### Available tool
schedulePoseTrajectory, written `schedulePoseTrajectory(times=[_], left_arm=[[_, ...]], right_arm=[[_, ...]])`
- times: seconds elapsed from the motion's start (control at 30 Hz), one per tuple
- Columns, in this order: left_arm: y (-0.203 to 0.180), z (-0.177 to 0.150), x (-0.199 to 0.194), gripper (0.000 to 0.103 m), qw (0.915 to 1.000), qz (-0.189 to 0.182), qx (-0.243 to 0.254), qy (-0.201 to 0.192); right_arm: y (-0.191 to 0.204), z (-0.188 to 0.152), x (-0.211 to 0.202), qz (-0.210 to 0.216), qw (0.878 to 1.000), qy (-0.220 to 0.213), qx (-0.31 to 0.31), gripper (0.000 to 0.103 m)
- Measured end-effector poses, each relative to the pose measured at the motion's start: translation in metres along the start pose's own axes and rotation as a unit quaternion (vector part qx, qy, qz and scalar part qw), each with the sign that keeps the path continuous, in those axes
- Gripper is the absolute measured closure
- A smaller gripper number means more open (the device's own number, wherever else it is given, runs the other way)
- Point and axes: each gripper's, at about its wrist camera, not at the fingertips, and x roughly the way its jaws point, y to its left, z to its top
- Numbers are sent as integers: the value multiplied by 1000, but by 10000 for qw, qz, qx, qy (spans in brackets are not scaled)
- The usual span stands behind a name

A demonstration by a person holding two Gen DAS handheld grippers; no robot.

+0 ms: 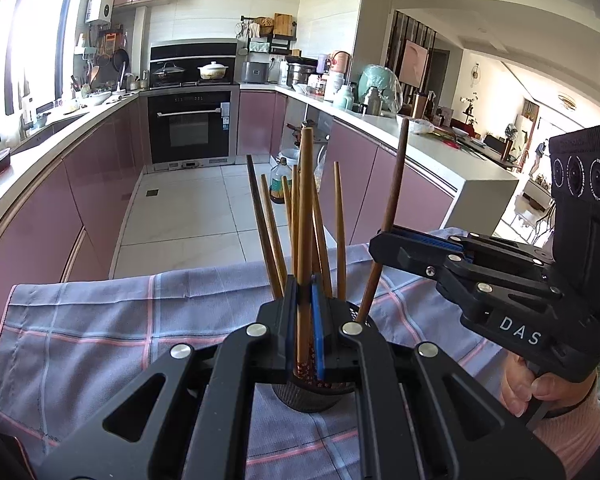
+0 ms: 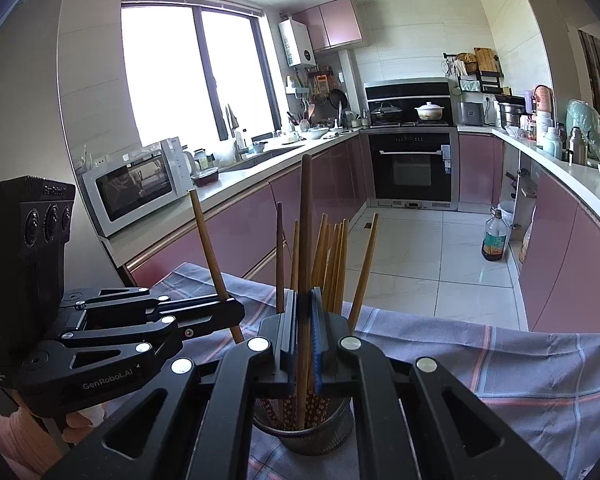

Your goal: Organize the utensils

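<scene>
Left gripper fills the foreground of the left wrist view, its jaws clamped on a light brown chopstick that stands nearly upright, its lower end down inside the mesh holder. That holder sits on a checked cloth, directly under the jaws. More chopsticks fan out of the holder behind the gripped one. To the right of the holder, the right gripper reaches in sideways, pinched tight on a darker chopstick that leans right, its lower end at the holder's rim. A hand in a pink sleeve grips that tool's handle, low and right of the holder.

From the right wrist view, the right gripper is closed on the dark chopstick, which stands upright with its lower end inside the mesh holder. The other chopsticks lean together just behind it in the holder. Left of the holder, the left gripper holds the light chopstick, tilted left, its lower end hidden behind the near gripper. The checked cloth spreads right of the holder.
</scene>
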Motion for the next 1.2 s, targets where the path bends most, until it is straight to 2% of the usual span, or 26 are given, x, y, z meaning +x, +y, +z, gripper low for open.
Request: schedulePoseTrajectory(times=[0.43,0.53,0.63,0.7,0.83,0.87,0.97,1.0,1.13,1.17,1.2], left_arm=[[20,-3,41,95,9991,126,-139,388],[27,-9,45,90,9988,158,-169,422],[25,-16,43,75,9989,188,-190,376],[26,-20,42,64,9990,245,-192,326],[32,-32,37,49,9987,362,-257,245],[33,-36,35,43,9986,410,-259,210],[38,-49,22,20,9977,624,-281,31],[39,-53,18,13,9972,696,-274,-31],[40,-67,-2,6,9947,965,-231,-286],[41,-71,-7,6,9933,1073,-220,-359],[42,-75,-12,6,9922,1150,-228,-421]], right_arm=[[-13,-8,18,-96,9994,210,256,95],[-14,-11,18,-120,9992,226,318,92],[-16,-13,17,-141,9991,218,343,80],[-17,-16,15,-148,9991,216,343,76],[-16,-25,8,-217,9990,174,346,57],[-15,-28,5,-236,9990,153,357,55],[-12,-37,-4,-352,9988,44,345,30],[-11,-41,-8,-395,9986,-24,337,27],[-1,-54,-19,-597,9978,-174,243,14],[2,-57,-22,-686,9972,-227,212,8],[5,-59,-25,-766,9965,-295,174,7]])
